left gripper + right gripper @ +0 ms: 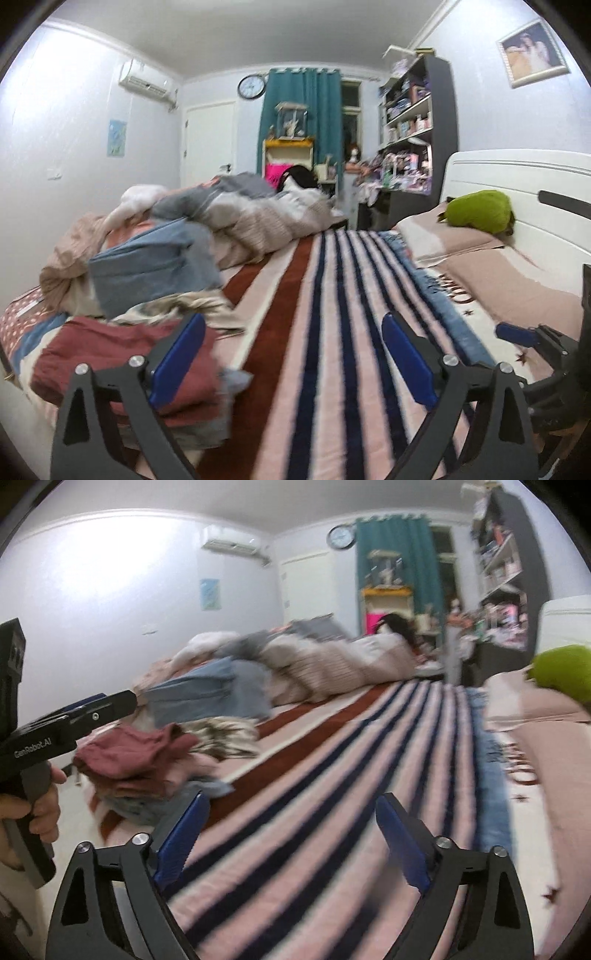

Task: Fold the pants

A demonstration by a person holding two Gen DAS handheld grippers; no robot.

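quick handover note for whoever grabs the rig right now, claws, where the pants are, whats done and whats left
Left claw: open, nothing between its pads, above the striped blanket.
Right claw: open, also empty, over the same blanket.
Clothes: a stack of folded clothes lies at the blanket's left edge, dark red piece on top; a folded blue piece sits behind it among the rumpled bedding.
Done: nothing is held; the folded clothes lie in the stack.
Left: no unfolded pants lie on the blanket; whether more wait in the bedding is unclear.

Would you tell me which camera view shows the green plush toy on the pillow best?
The left wrist view: the green plush toy lies whole and fairly sharp on the pillow by the headboard. The right wrist view shows only a blurred part at its right edge.
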